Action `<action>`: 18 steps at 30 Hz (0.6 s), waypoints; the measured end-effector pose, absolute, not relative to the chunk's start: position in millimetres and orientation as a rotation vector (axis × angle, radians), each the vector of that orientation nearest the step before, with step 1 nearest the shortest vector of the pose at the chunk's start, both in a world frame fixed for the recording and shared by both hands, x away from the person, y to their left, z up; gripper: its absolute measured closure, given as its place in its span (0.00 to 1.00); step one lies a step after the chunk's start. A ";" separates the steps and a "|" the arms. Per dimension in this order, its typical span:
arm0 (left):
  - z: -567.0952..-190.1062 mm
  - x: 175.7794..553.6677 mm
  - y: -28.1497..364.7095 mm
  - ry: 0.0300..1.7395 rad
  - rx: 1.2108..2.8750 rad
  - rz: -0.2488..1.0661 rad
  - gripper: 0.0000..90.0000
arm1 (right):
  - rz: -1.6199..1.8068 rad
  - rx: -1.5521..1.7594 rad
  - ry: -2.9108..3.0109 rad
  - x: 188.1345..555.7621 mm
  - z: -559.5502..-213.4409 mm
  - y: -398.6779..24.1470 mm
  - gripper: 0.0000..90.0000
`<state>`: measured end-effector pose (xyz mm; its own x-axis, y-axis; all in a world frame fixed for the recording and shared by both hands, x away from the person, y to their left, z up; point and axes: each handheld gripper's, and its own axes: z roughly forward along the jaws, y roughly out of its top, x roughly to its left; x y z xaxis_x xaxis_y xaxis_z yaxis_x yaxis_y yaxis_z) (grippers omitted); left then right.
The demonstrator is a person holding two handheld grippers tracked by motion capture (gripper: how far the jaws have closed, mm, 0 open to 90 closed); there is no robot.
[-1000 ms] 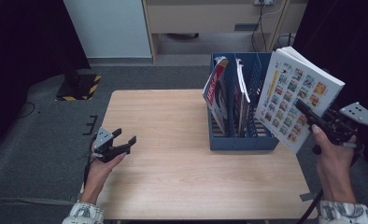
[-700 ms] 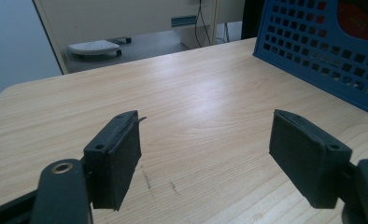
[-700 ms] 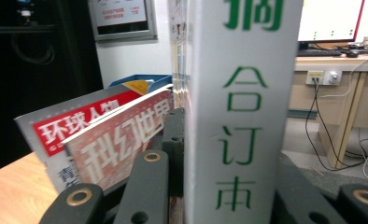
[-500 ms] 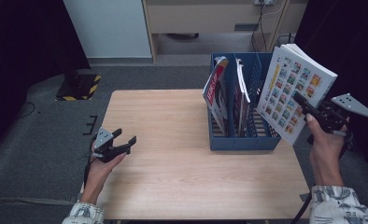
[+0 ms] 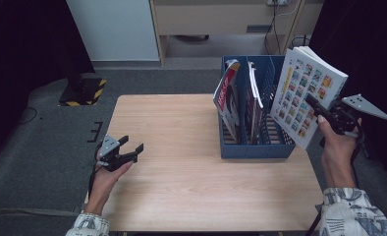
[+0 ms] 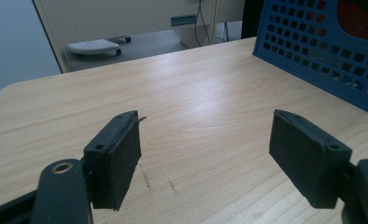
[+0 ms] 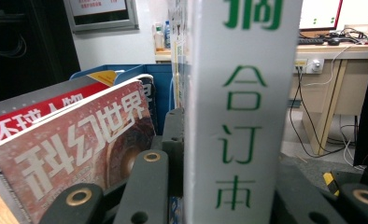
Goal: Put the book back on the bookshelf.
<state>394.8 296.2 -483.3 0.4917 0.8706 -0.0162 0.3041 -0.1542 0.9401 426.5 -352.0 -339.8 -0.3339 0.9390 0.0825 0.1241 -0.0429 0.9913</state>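
Big wooden table (image 5: 191,162) across the middle of the high view, light brown and mostly bare. Blue file rack (image 5: 260,142) standing at the right middle of that frame, near the table's right edge, with magazines upright inside it. Red magazine (image 5: 227,98) leaning in the rack's left slot (same red cover at lower left in the right gripper view (image 7: 79,144), with big white letters). Thick white book (image 5: 307,101) at the upper right of the high view, up in the air, tilted, just past the rack's right side, cover full of small colour squares. In the right gripper view, white spine of that book (image 7: 240,112) right up the centre, green letters on it. Right gripper (image 5: 324,112) at the right edge of the high view, clamped on the book's lower part, jaws pressed to both sides. Left gripper (image 5: 132,150) at the lower left, resting low at the table's left edge, well apart from the rack. Jaws wide apart there, nothing between them, just bare wood seen past the pads (image 6: 116,158) in the left gripper view.
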 end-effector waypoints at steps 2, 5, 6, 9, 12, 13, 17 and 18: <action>-483.5 394.8 295.7 1.007 1.706 0.686 0.27 | 1.450 1.167 1.516 430.1 -341.4 -351.2 0.82; -483.2 394.6 295.6 1.006 1.706 0.685 0.27 | 1.455 1.173 1.511 433.9 -343.7 -350.9 0.82; -483.3 394.5 295.6 1.007 1.706 0.684 0.27 | 1.455 1.175 1.508 435.5 -344.3 -350.7 0.82; -483.5 394.4 295.3 1.006 1.706 0.684 0.27 | 1.446 1.185 1.509 441.1 -346.1 -349.4 0.82; -483.2 394.2 295.6 1.008 1.704 0.683 0.27 | 1.441 1.191 1.504 445.3 -348.3 -350.0 0.82; -483.1 394.2 295.8 1.008 1.703 0.683 0.27 | 1.440 1.197 1.501 446.6 -349.2 -350.2 0.82; -483.8 394.5 295.5 1.009 1.704 0.682 0.27 | 1.436 1.204 1.501 451.5 -352.1 -350.6 0.82; -484.0 394.5 295.3 1.010 1.706 0.681 0.27 | 1.438 1.209 1.498 452.6 -352.8 -350.5 0.82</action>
<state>394.5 295.3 -484.0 0.4930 0.8698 -0.0197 0.3075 -0.1530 0.9392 452.6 -350.5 -352.8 -0.2986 0.9487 0.1035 0.1424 -0.0630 0.9878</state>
